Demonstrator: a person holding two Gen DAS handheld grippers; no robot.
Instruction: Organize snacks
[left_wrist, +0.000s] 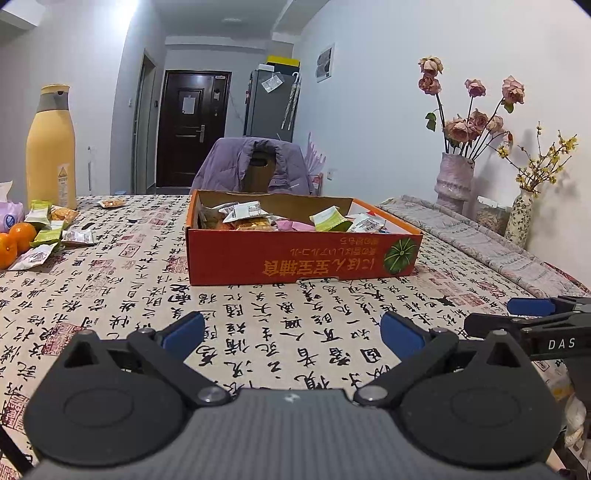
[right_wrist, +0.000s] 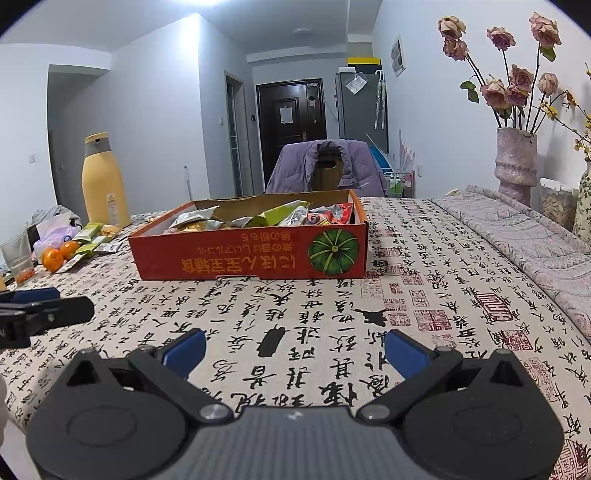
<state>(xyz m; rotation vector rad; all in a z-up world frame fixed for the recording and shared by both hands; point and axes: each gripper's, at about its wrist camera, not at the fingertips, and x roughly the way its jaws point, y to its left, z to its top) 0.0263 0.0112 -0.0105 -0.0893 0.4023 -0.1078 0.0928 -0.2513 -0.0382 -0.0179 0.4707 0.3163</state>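
Both grippers, left (left_wrist: 291, 332) and right (right_wrist: 293, 349), are held wide-jawed and empty; loose snacks (left_wrist: 48, 236) are best pinched singly, then dropped into box (left_wrist: 303, 254).

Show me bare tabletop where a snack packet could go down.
Bare cloth lies between the open left tongs, right tongs and the red box, also between box and folded runner. It is crowded beside the yellow bottle: packets, oranges.

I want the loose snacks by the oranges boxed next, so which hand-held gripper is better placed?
Probably left: the left hand-held gripper is open and empty, on the side of the loose snack packets; the right hand-held gripper sits farther from them.
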